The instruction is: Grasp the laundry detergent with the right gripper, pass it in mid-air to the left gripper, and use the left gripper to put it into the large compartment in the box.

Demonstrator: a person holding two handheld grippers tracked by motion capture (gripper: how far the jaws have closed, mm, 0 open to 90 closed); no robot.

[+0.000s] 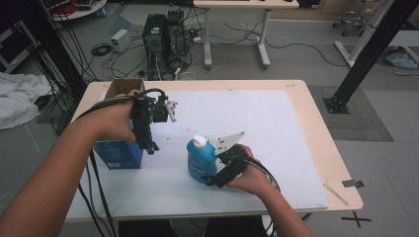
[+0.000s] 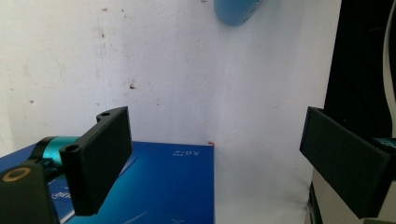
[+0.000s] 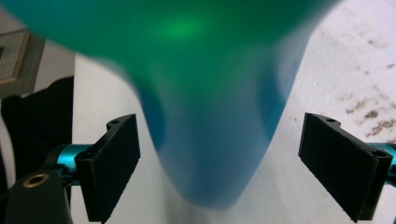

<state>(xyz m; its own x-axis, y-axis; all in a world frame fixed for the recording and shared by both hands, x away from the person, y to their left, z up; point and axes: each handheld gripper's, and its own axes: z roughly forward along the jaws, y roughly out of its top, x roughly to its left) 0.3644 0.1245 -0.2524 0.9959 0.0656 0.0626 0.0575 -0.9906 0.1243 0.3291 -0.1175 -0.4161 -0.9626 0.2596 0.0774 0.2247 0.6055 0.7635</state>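
A blue bottle (image 1: 198, 163) with a white cap stands near the middle of the white mat (image 1: 257, 128). My right gripper (image 1: 211, 173) comes at the bottle from the right. In the right gripper view its jaws stand wide apart, with the blurred blue bottle (image 3: 205, 140) between them and clear of both pads (image 3: 116, 163). My left gripper (image 1: 150, 146) points down over the near right corner of an open blue box (image 1: 118, 154) at the table's left. The left gripper (image 2: 215, 135) is open with nothing between its jaws, and beneath it lie the blue box (image 2: 163, 186) and the mat.
The right half of the mat is free. A wooden stick (image 1: 336, 193) and black tape lie near the table's right front corner. Beyond the far edge stand computer towers (image 1: 163, 37), floor cables and a desk. A black frame post (image 1: 365, 54) rises at the right.
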